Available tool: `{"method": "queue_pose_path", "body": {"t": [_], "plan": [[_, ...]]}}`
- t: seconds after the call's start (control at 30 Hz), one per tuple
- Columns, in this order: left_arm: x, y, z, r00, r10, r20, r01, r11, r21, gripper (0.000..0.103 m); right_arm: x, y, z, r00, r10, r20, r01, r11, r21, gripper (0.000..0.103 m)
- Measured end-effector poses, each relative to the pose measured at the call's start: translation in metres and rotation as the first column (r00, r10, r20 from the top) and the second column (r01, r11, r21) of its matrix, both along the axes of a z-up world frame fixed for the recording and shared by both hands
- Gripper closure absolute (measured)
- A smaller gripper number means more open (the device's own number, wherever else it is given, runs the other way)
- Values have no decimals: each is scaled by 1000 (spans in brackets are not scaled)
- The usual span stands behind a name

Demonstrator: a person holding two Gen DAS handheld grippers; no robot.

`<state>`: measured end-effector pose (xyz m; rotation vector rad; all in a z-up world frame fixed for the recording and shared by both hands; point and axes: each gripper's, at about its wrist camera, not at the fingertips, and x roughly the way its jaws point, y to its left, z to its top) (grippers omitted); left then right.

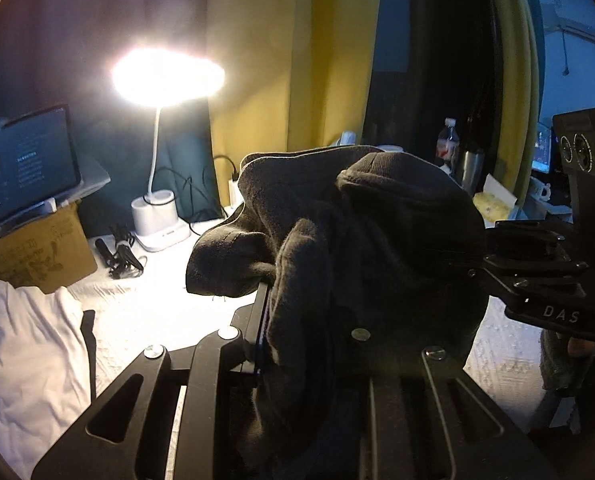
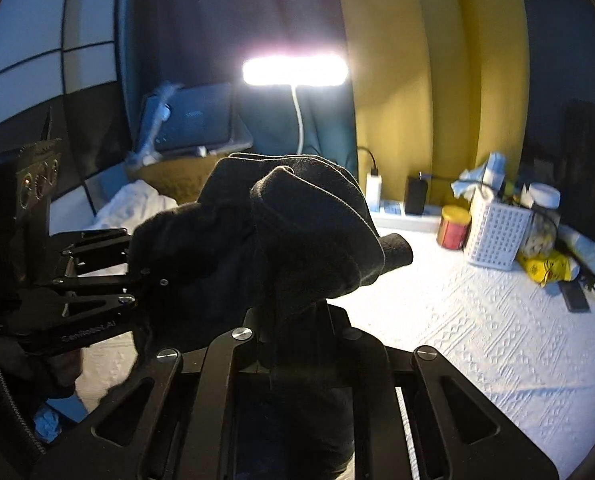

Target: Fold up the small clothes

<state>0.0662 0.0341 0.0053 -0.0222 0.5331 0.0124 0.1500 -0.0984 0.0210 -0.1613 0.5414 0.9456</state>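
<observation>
dark garment (image 1: 361, 240) drapes over left gripper (image 1: 297, 312), fingertips buried in cloth; same for right gripper (image 2: 293, 312), jaws hidden; white cloth (image 1: 25, 344) cut off at left edge; tablet (image 1: 33, 160) text too small to read; lamp (image 1: 167, 76) head blown out by glare; clutter by white basket (image 2: 497, 232) blurred

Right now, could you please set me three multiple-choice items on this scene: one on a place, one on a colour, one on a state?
1. Where is the dark garment?
A. flat on the bedspread
B. held up by both grippers
C. in the basket
2. What colour is the basket?
A. white
B. red
C. black
3. The lamp is:
A. off
B. tipped over
C. lit

Key: B, the left gripper and the right gripper pinch it above the bedspread; A, its lattice wall is white; C, its head glares.
</observation>
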Motion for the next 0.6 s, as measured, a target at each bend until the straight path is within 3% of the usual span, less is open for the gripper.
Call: {"method": "queue_pose_path", "body": {"t": [0.6], "plan": [[-58,9,52,984,7,175,-6,1000,-3,86,-67,-14,67,988,37,147,-53,993,102,89]]}}
